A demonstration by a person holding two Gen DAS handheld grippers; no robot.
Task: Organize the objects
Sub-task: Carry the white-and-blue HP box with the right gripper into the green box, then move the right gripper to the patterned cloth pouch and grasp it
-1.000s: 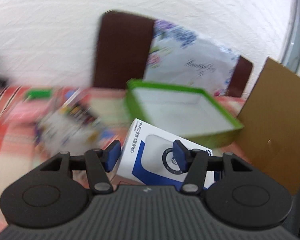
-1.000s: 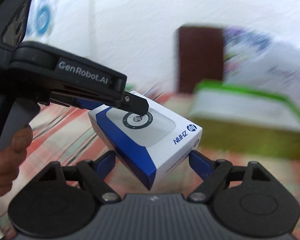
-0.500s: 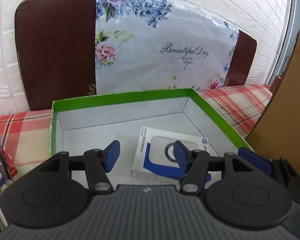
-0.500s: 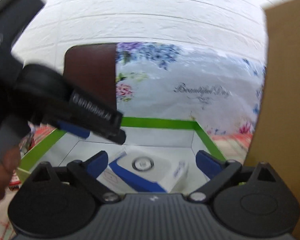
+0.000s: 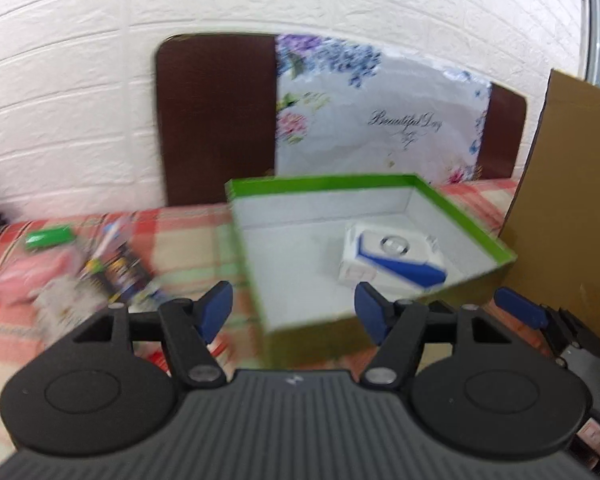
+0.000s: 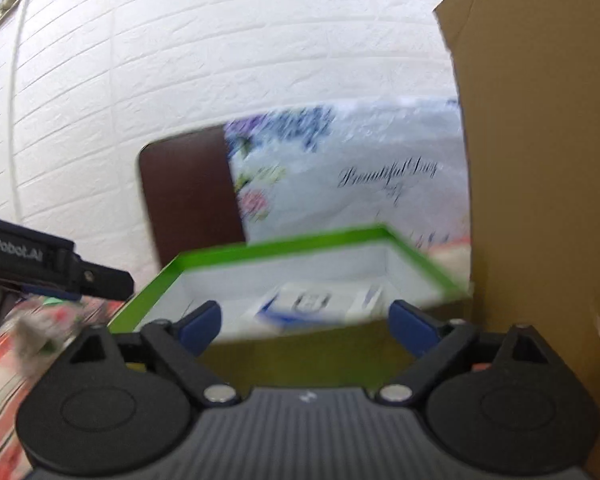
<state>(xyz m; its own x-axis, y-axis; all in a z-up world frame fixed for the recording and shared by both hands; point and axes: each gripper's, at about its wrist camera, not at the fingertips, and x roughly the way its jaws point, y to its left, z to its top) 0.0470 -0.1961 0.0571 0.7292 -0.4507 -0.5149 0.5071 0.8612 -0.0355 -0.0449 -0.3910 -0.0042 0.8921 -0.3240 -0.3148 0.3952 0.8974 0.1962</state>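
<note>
A white and blue product box lies flat inside the green-rimmed open box, toward its right side. It also shows, blurred, in the right wrist view inside the same green box. My left gripper is open and empty, in front of the green box's near wall. My right gripper is open and empty, also in front of that wall. The left gripper's side shows at the left of the right wrist view.
Loose packets and a green item lie on the red checked cloth left of the green box. A brown cardboard sheet stands on the right. A floral bag and dark chair backs line the white brick wall.
The white and blue box left my left gripper's hold and now lies in the green box. Both grippers have drawn back from the green box and sit further from it.
</note>
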